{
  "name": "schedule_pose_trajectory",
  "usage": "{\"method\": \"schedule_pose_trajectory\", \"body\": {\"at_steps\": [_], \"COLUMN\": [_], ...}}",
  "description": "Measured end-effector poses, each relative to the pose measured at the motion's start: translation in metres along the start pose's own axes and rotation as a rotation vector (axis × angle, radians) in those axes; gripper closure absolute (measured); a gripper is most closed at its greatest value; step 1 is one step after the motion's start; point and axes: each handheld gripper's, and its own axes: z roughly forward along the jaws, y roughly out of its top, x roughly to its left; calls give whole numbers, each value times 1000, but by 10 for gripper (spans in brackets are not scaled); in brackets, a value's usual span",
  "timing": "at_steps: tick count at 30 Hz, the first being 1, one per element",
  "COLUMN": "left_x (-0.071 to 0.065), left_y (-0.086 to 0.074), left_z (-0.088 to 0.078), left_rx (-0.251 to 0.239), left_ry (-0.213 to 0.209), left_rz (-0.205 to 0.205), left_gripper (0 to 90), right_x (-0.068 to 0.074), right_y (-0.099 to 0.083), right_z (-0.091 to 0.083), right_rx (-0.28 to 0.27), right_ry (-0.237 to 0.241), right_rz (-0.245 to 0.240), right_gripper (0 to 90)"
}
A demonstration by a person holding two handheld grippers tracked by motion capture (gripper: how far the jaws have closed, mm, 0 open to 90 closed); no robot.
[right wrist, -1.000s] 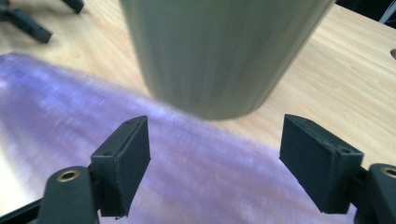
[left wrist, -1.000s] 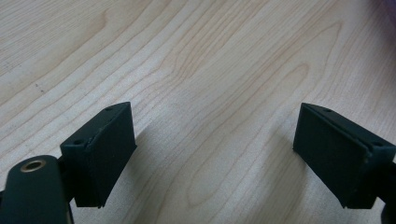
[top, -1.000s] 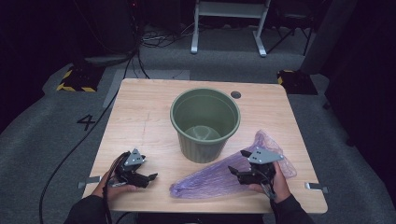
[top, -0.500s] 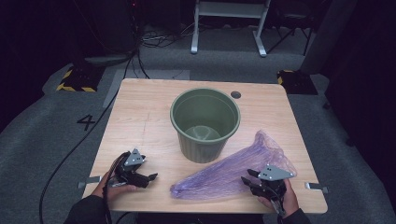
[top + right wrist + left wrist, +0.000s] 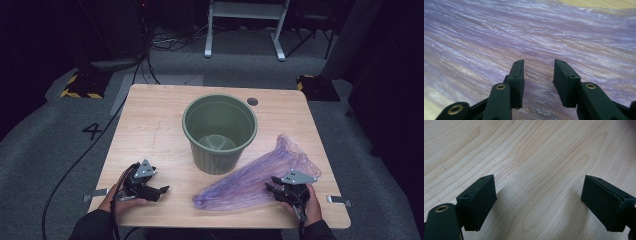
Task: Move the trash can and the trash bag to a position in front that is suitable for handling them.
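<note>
A crumpled purple plastic bag lies flat on the wooden table, to the right of a green plastic pot. My right gripper sits low at the bag's near right edge and points left along it. In the right gripper view its jaws have just been closing to a narrow gap. They stand apart just above the bag's film with nothing pinched between them. My left gripper rests near the front left edge. Its jaws are wide open over bare wood.
The pot stands upright and empty in the table's middle. A round cable hole sits behind it. Cables trail off the left side onto grey carpet. A white frame's legs stand beyond the far edge.
My right gripper has dropped and come back toward the near edge, off the bag's upper part, and its jaws have narrowed. The left gripper has stayed put.
</note>
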Motion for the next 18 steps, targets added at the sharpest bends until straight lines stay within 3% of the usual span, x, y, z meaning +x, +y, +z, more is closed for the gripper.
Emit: {"method": "schedule_pose_trajectory", "body": {"at_steps": [7, 12, 18], "left_x": [0, -1, -1], "left_y": [0, 1, 1], "left_z": [0, 1, 1], "left_rx": [0, 1, 2], "left_ry": [0, -3, -1], "left_rz": [2, 1, 5], "left_gripper": [124, 124, 123], "right_x": [-27, -48, -55], "right_y": [-2, 0, 4], "right_z": [3, -2, -12], "right_rx": [-12, -68, -121], "right_ry": [-41, -93, -201], "right_rz": [19, 61, 90], "right_gripper": [536, 447, 361]}}
